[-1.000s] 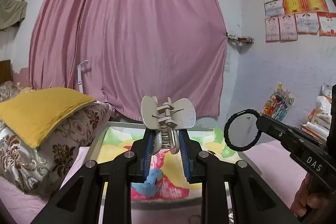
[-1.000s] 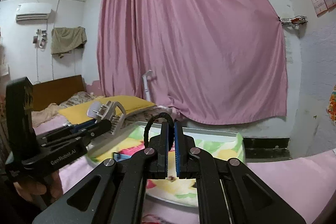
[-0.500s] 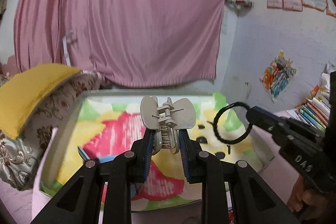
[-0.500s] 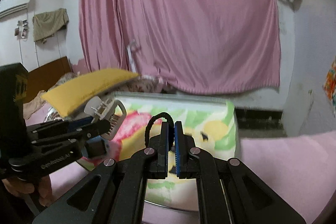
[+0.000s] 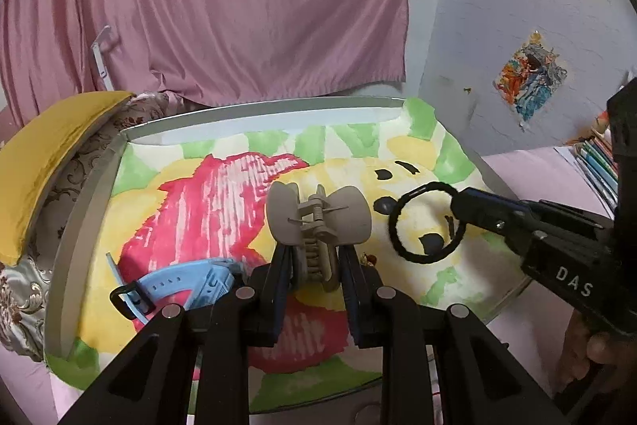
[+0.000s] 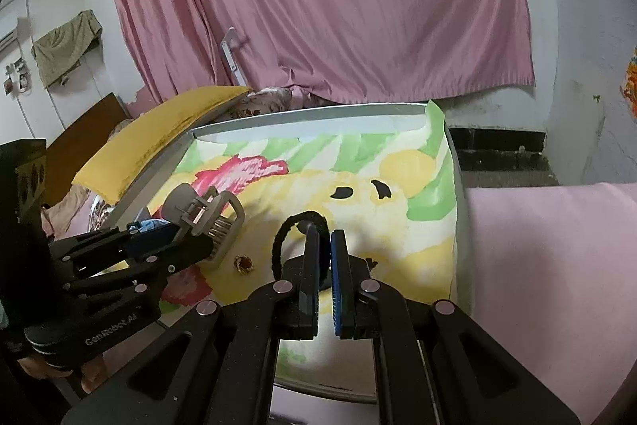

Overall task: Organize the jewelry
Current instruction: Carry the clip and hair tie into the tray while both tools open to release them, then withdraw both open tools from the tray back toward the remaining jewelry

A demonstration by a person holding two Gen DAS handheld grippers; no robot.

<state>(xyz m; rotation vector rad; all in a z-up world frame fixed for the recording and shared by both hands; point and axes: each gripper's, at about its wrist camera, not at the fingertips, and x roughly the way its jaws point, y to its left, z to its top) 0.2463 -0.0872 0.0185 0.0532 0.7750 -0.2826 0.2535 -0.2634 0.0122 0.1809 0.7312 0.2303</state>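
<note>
My left gripper (image 5: pixel 313 257) is shut on a beige claw hair clip (image 5: pixel 318 222), held above the colourful cartoon-print tray (image 5: pixel 79 226). The clip also shows in the right wrist view (image 6: pixel 207 214). My right gripper (image 6: pixel 324 237) is shut on a black hair tie (image 6: pixel 290 234), also held over the tray; the tie shows as a ring in the left wrist view (image 5: pixel 426 222). A blue watch (image 5: pixel 175 285) lies on the tray's near left. A small gold ring with a red stone (image 6: pixel 243 263) lies on the tray between the grippers.
A yellow pillow (image 5: pixel 43 154) on patterned cushions borders the tray's left. A pink curtain (image 5: pixel 239 6) hangs behind. Pink bedding (image 6: pixel 549 265) lies right of the tray. Books (image 5: pixel 597 158) are stacked at far right.
Both grippers have tilted down and come in over the tray, each still holding its item. The watch and the small ring have come into view.
</note>
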